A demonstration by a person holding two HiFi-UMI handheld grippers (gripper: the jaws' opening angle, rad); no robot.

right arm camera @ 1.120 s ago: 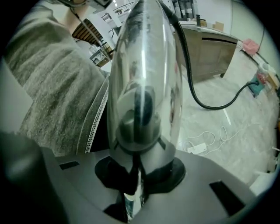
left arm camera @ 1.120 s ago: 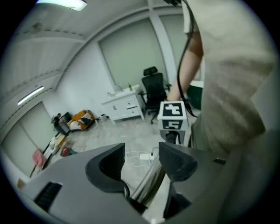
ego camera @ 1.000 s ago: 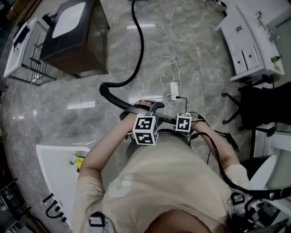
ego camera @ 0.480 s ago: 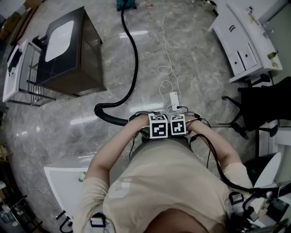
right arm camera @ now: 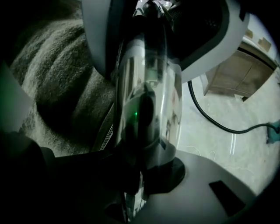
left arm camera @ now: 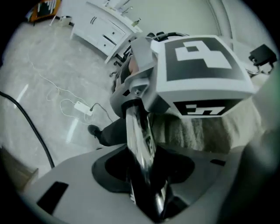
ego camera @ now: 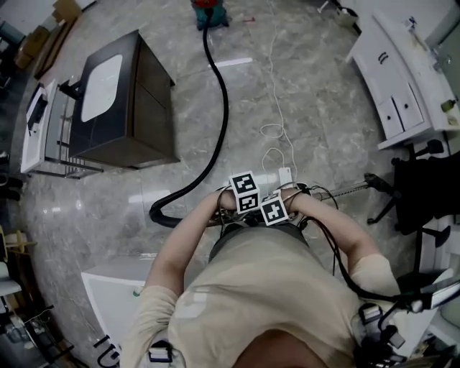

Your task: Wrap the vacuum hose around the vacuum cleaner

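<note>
Black hose (ego camera: 219,108), judged limp and springy, is seen in the head view trailing from the vacuum cleaner (ego camera: 208,11) at twelve o'clock. In the left gripper view, the left gripper (left arm camera: 146,192), its jaws just closing, is clamped on the stiff, slick chrome wand (left arm camera: 139,131), judged the best hold. In the right gripper view, the right gripper (right arm camera: 135,192) is clamped likewise.

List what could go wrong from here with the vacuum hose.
1. The black hose runs far across the floor to the vacuum cleaner; hauling it in could drag or tip the machine.
2. The white cable and power strip lie close in front of the person, near the hose's bend; they may tangle or trip.
3. The hose passes the dark cabinet and might snag its corner.
</note>
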